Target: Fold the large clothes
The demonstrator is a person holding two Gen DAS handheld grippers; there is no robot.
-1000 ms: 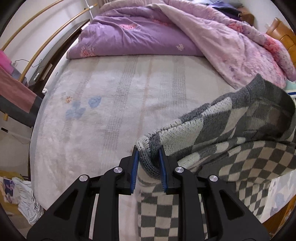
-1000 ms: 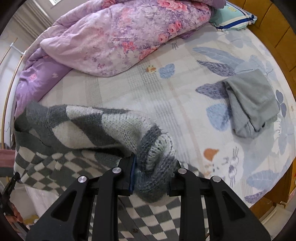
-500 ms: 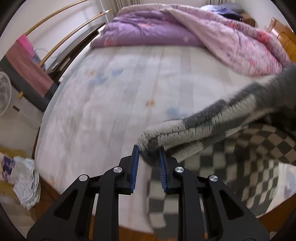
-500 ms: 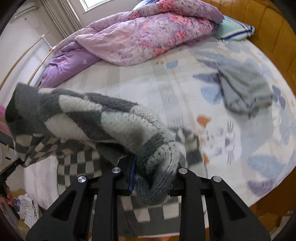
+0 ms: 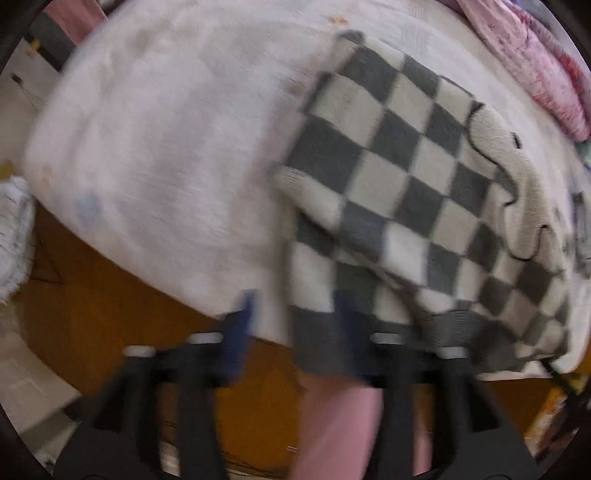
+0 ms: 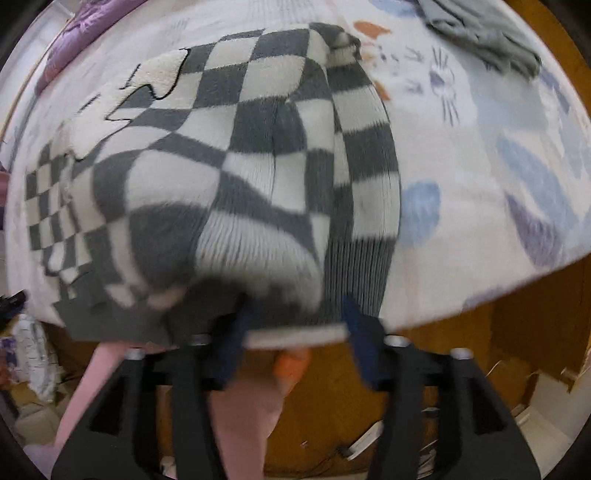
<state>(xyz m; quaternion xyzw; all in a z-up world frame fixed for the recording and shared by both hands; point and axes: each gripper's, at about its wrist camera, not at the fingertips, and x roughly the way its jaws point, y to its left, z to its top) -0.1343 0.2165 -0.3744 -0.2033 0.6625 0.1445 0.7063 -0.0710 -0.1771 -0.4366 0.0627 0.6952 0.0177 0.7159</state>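
Grey-and-cream checkered knit sweater [image 5: 417, 192], folded over, flat on the bed, hem draping its near edge.

You're looking down on a bed [image 5: 147, 147] that fills most of both views, its pale sheet printed with blue leaves on the right of the right view. A purple quilt [image 6: 81, 33] sits at upper left there. Orange-brown wood floor [image 5: 92, 314] runs along the bottom. Light is soft and even.
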